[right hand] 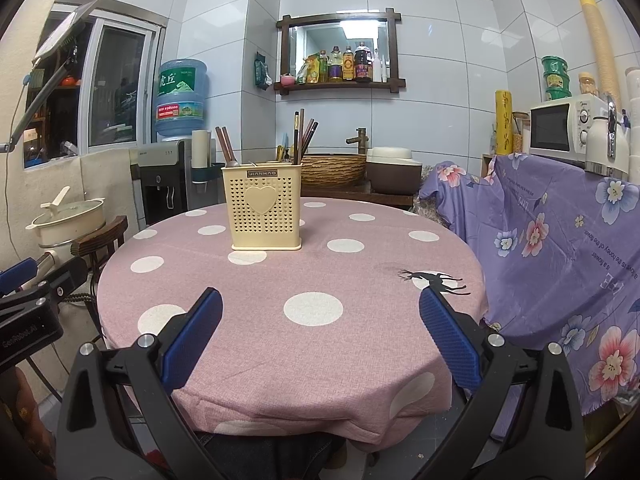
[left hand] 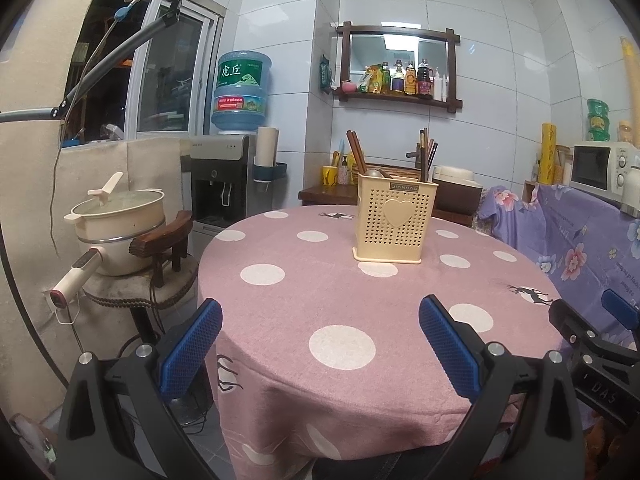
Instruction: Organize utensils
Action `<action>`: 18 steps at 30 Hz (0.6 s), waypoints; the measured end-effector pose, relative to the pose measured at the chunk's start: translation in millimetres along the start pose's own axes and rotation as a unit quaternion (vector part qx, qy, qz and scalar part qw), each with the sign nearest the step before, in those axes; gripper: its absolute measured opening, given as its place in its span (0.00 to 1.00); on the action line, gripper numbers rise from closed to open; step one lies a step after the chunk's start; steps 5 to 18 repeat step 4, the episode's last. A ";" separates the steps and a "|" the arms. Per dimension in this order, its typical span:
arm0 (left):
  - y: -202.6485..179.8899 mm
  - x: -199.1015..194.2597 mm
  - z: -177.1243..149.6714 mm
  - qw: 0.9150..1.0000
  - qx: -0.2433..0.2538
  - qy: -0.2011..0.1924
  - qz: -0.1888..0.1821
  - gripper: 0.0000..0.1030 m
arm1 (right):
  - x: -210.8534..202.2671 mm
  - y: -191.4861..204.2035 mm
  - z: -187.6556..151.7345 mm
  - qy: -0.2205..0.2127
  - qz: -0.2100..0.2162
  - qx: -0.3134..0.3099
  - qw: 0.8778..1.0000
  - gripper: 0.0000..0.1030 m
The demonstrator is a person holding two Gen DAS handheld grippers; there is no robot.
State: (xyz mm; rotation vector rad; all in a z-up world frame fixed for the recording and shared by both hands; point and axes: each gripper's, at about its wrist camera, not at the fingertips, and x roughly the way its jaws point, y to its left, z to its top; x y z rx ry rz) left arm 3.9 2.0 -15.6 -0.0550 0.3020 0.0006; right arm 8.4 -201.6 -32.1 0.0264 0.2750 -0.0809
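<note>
Utensil holder (right hand: 266, 210) – cream plastic, perforated, heart on its front – stands upright on the round table (right hand: 360, 280), toward the far side; at about 11 o'clock from the right gripper (right hand: 320, 334), about 12 to 1 o'clock from the left gripper (left hand: 320, 338). Two bunches of dark chopsticks stand in it: one at its left end (right hand: 224, 144), one at its right end (right hand: 304, 132), leaning a little apart. A spoon bowl (left hand: 374, 173) shows just above the rim between them. No loose utensil shows on the pink dotted cloth in either view.

Both grippers hang low over the near edge of the table, well apart from the holder; jaws wide on each, nothing between the blue pads (left hand: 448, 344). Right gripper also shows at 3 o'clock in the left view.

Judgement: the scene fits a sorted holder with the job closed, or a holder whose contents are about to be drawn out and regrouped – cannot tell which.

If any handling follows: the holder looks light and tall, so it could tip; steady its wall with one gripper, and take the sticks near their tops, pulling straight up
</note>
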 end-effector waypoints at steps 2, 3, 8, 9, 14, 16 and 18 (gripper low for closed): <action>0.9 0.8 0.3 1.000 -0.001 0.001 0.001 0.95 | -0.1 0.0 -0.6 0.001 0.000 0.000 1.000 0.94; 1.3 0.5 0.4 1.000 -0.002 0.001 0.001 0.95 | 0.1 0.2 -1.1 0.001 0.000 0.000 1.000 0.94; 1.4 0.8 0.4 1.000 -0.002 0.002 0.000 0.95 | 0.4 0.0 -0.8 0.002 0.000 0.000 1.000 0.94; 1.4 0.8 0.4 1.000 -0.002 0.002 0.000 0.95 | 0.4 0.0 -0.8 0.002 0.000 0.000 1.000 0.94; 1.4 0.8 0.4 1.000 -0.002 0.002 0.000 0.95 | 0.4 0.0 -0.8 0.002 0.000 0.000 1.000 0.94; 1.4 0.8 0.4 1.000 -0.002 0.002 0.000 0.95 | 0.4 0.0 -0.8 0.002 0.000 0.000 1.000 0.94; 1.4 0.8 0.4 1.000 -0.002 0.002 0.000 0.95 | 0.4 0.0 -0.8 0.002 0.000 0.000 1.000 0.94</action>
